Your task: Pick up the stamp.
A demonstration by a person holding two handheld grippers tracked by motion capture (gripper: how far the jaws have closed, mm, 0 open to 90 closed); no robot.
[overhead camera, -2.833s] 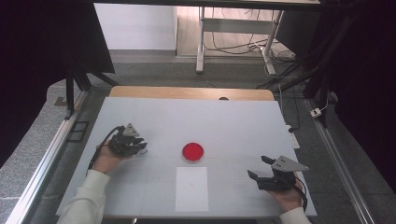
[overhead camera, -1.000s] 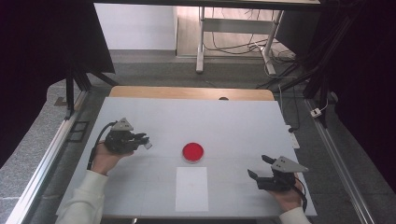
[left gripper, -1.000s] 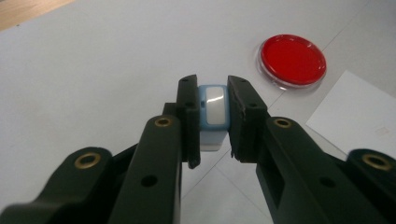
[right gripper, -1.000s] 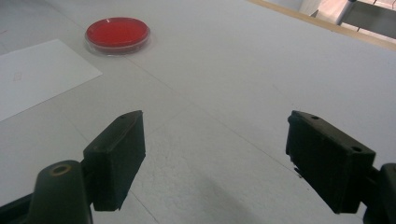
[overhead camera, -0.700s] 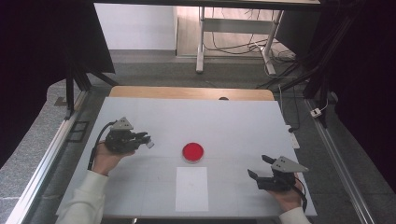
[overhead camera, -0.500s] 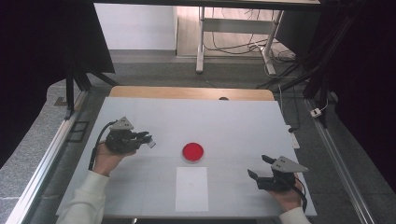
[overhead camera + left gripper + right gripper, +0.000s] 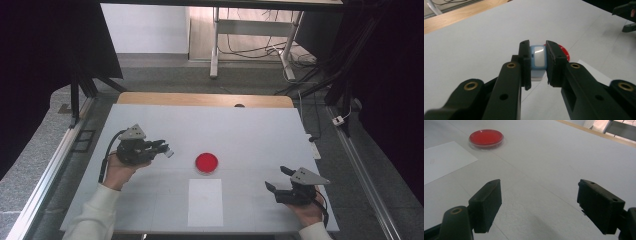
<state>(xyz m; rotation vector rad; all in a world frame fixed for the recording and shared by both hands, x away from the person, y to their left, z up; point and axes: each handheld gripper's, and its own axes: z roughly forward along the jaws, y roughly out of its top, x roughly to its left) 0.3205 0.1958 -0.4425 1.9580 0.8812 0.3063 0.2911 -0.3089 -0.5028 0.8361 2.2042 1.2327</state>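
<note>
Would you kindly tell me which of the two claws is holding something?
The left claw, shut on a small blue-and-white object; the right claw stands open and empty.

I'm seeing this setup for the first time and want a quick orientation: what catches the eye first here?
The red dish stands out at the middle of the white table, just beyond a white sheet of paper. To its left, the left gripper is shut on a small blue and white object, held above the table. The right gripper rests near the front right, jaws wide open.

Grey floor, white wall, perhaps desk legs behind.
</note>
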